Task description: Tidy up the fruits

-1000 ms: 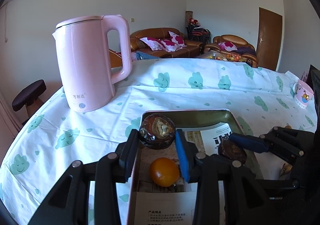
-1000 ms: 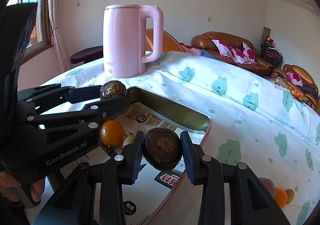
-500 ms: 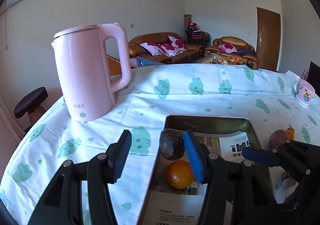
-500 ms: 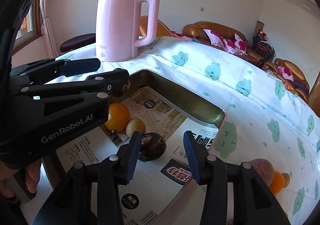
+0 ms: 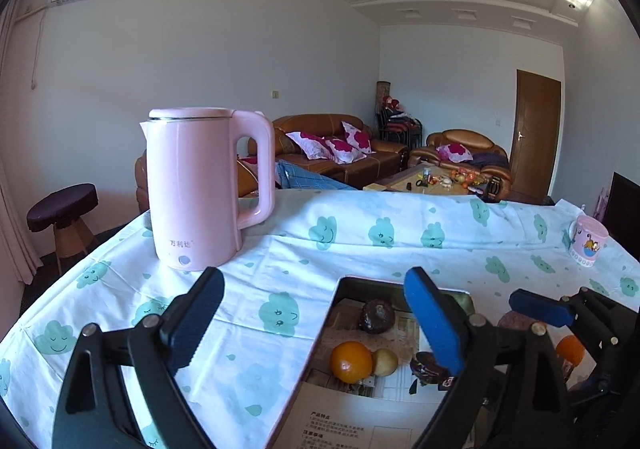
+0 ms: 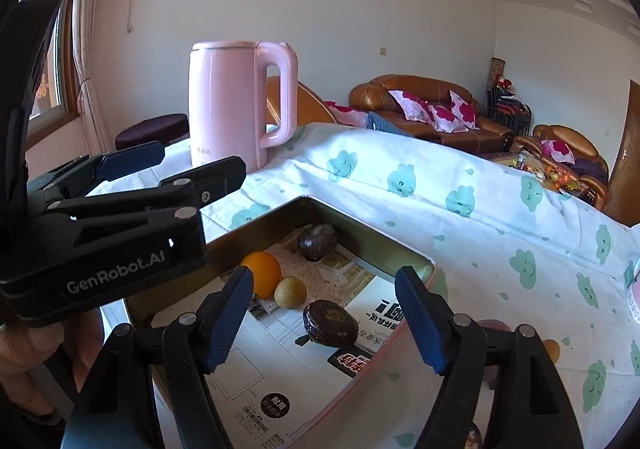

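Observation:
A pink-rimmed metal tray (image 6: 360, 239) lined with printed paper lies on the table; it also shows in the left wrist view (image 5: 352, 283). In it lie two dark brown fruits (image 6: 317, 242) (image 6: 330, 323), an orange (image 6: 262, 274) and a small yellow fruit (image 6: 290, 292). The same fruits show in the left wrist view: dark ones (image 5: 377, 315) (image 5: 428, 367), orange (image 5: 351, 362), yellow (image 5: 385, 362). My left gripper (image 5: 312, 309) is open and empty above the tray's left edge. My right gripper (image 6: 324, 309) is open and empty above the tray.
A pink kettle (image 5: 200, 185) stands at the back left of the table. A pink mug (image 5: 586, 241) stands at the far right. More fruit, an orange (image 5: 570, 349) among it, lies on the cloth right of the tray. The tablecloth (image 6: 460, 217) has green cloud prints.
Both grippers opened and let go of their dark fruits, which now lie in the tray. Both grippers have lifted up and back from the tray.

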The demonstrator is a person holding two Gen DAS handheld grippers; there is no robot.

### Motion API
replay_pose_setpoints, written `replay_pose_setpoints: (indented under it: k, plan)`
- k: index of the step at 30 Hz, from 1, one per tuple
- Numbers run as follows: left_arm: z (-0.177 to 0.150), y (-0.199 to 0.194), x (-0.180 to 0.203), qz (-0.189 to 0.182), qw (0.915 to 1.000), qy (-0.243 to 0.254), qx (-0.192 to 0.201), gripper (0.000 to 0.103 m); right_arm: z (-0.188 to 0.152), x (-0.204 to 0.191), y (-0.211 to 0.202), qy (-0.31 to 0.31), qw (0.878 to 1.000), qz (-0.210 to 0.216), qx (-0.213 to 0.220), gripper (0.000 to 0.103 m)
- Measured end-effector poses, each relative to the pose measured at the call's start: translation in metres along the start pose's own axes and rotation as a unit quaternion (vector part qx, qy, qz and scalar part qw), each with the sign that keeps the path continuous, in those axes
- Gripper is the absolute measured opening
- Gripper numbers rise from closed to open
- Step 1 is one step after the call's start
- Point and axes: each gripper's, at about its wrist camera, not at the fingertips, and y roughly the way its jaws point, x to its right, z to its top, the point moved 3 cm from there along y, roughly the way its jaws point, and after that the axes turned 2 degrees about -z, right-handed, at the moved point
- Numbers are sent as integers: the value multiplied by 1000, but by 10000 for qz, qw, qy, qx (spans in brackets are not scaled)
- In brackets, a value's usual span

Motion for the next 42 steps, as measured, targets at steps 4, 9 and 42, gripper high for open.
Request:
replay_pose_setpoints:
  k: [4, 9, 42]
  plan:
    - [-1, -18, 16, -151, 9998, -1, 142, 100, -5, 18, -27, 67, 9998, -88, 145, 78]
    - [-14, -27, 48, -459, 9989, -6, 74, 100, -30, 61, -56, 271, 9986, -451, 103, 79]
    - [-61, -5, 157, -1017, 9886, 974, -527, 100, -97, 151, -39, 1540, 9810, -212, -1163, 45]
